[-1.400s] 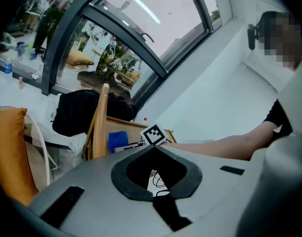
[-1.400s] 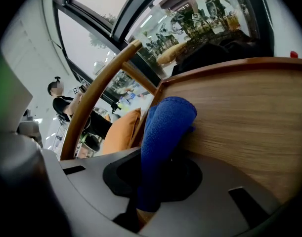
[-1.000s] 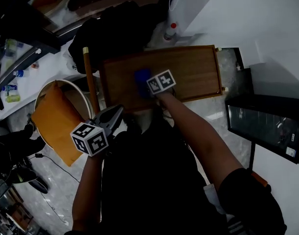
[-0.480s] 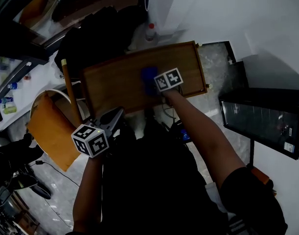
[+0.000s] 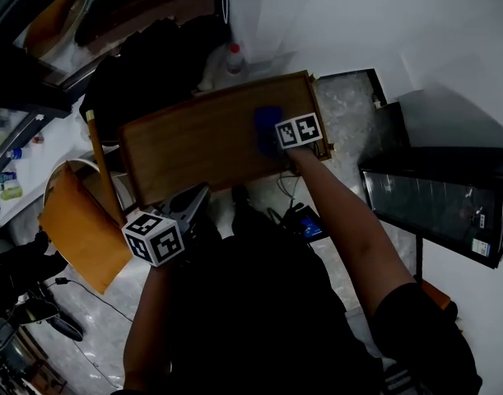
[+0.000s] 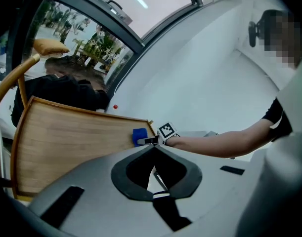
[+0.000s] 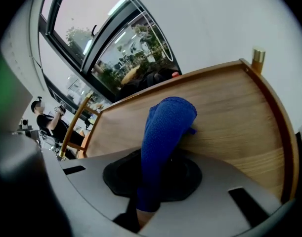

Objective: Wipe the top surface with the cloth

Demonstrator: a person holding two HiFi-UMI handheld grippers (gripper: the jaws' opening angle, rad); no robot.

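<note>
My right gripper [image 5: 276, 135] pinches a blue cloth [image 7: 168, 127] against the wooden top surface [image 5: 193, 151], seen from the head view looking steeply down. The jaws are clamped on the cloth, which bunches up between them and folds forward onto the wood. It sits near the right-hand end of the top (the end nearest the white wall), not far from the brass-capped corner post [image 7: 259, 55]. The raised rim of the top runs along its far edge and round that corner.

My left gripper [image 6: 154, 146] hangs off the near side of the surface, close to my body and well apart from the cloth. Its jaws are pressed together at the tips with nothing between them, and it touches neither the wood nor the cloth. A black cabinet [image 5: 436, 208] stands to the right of the wooden top. A bottle with a red cap [image 5: 233, 56] stands just beyond its far edge.
</note>
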